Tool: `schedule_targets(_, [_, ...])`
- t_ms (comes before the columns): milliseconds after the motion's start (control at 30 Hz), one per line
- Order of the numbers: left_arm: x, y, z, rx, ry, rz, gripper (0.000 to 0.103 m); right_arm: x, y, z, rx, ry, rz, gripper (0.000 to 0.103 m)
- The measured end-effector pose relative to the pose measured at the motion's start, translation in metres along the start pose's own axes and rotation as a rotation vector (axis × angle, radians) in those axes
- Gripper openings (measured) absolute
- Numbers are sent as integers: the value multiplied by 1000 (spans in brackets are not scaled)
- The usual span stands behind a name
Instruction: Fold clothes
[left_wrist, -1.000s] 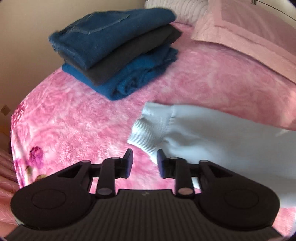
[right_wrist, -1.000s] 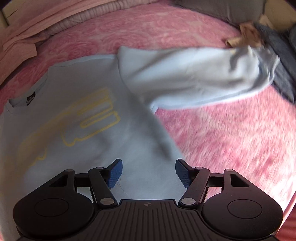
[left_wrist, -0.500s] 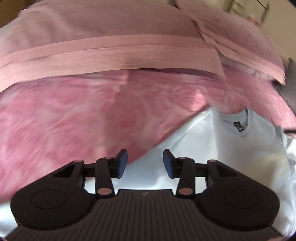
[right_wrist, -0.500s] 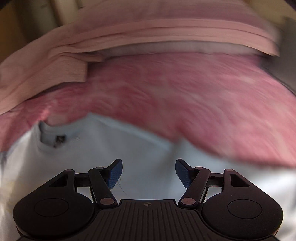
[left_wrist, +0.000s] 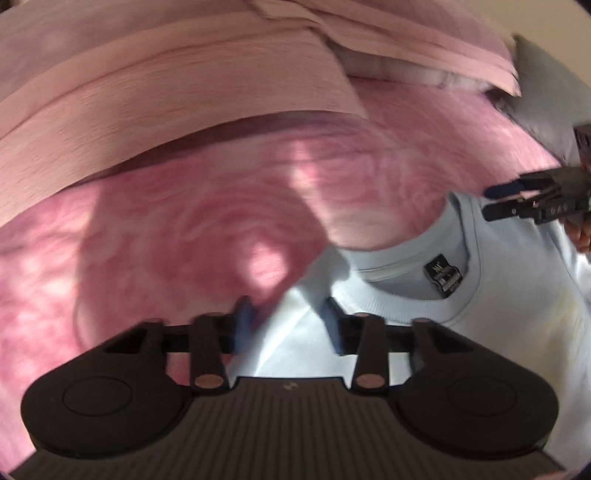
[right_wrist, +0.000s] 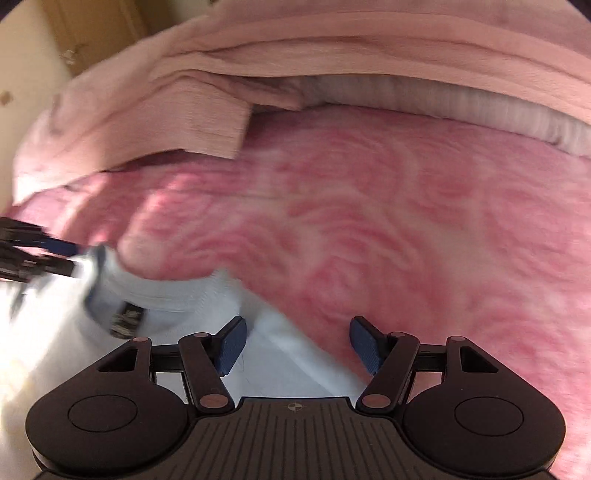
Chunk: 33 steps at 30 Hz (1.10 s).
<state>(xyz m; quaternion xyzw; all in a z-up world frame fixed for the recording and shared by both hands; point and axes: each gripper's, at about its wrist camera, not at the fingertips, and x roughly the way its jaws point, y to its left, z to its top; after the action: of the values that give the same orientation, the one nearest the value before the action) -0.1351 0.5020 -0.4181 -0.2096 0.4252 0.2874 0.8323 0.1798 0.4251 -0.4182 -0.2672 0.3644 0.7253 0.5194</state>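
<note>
A light blue sweatshirt (left_wrist: 509, 295) lies flat on the pink bedspread (left_wrist: 192, 229), its ribbed collar and black neck label (left_wrist: 445, 278) facing me. My left gripper (left_wrist: 288, 325) is open, its jaws straddling the shoulder edge left of the collar. My right gripper (right_wrist: 295, 341) is open over the other shoulder edge of the sweatshirt (right_wrist: 280, 354). The right gripper also shows at the right edge of the left wrist view (left_wrist: 517, 199). The left gripper shows at the left edge of the right wrist view (right_wrist: 44, 254), near the blurred collar.
Pink pillows (left_wrist: 166, 99) lie along the head of the bed beyond the sweatshirt, with a white striped pillow (right_wrist: 461, 107) under one. A grey cushion (left_wrist: 543, 96) sits at the far right. A beige wall (right_wrist: 37, 48) stands behind.
Both grippers have swung from the sleeves up to the shoulders beside the collar. The left jaws have opened wider. The folded stack is out of view.
</note>
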Motion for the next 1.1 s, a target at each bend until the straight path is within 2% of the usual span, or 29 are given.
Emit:
schedule_targets(33, [3,-7,1,40,-2,13,4,1,3,0,-23,4,-14,20])
schedule_targets(67, [5,-11,2,71,-10,24,3,1,5,0,-48,8,-30,5])
schedule_targets(100, [3,-12,5,75,-34,32,2,-1,5,0,-54,2,-21,1])
schedule_targets(200, [1,-14,11,89,-97,59,3,-18,4,0,-74,-84,-58,0])
schedule_targets(267, [9,-17,13,105,-95,85,3,-23,2,0,-60,-135,-99,0])
schedule_targets(333, [18,-20,15,121,-94,112,6,-16,0,-3,-41,-124,-140,0])
schedule_targets(433, [19,-21,16,112,-100,153,16,-33,6,-10,10,-142,-179,2])
schedule_targets(467, [11,-17,15,78,-112,166,24,-39,9,-13,28,-148,-191,13])
schedule_targets(500, [0,-11,14,44,-127,179,26,-45,11,-15,45,-154,-204,30])
schedule_targets(533, [-14,-4,10,12,-150,190,26,-52,13,-18,62,-160,-217,53])
schedule_targets(567, [-28,3,2,-19,-161,206,26,-58,15,-21,80,-166,-230,55])
schedule_targets(700, [-71,20,-68,-122,-72,323,18,-82,24,-31,149,-191,-281,55])
schedule_targets(733, [-82,24,-86,-148,-50,352,17,-90,29,-41,167,-183,-265,55])
schedule_targets(867, [-126,41,-155,-251,39,469,21,-108,61,-97,201,-82,-231,55])
schedule_targets(967, [-158,56,-205,-336,102,559,24,-111,80,-147,185,48,-325,55])
schedule_targets(1000, [-167,64,-211,-388,104,602,24,-116,84,-163,175,71,-358,55])
schedule_targets(1100, [-196,90,-231,-545,109,731,23,-147,97,-190,228,72,-406,55])
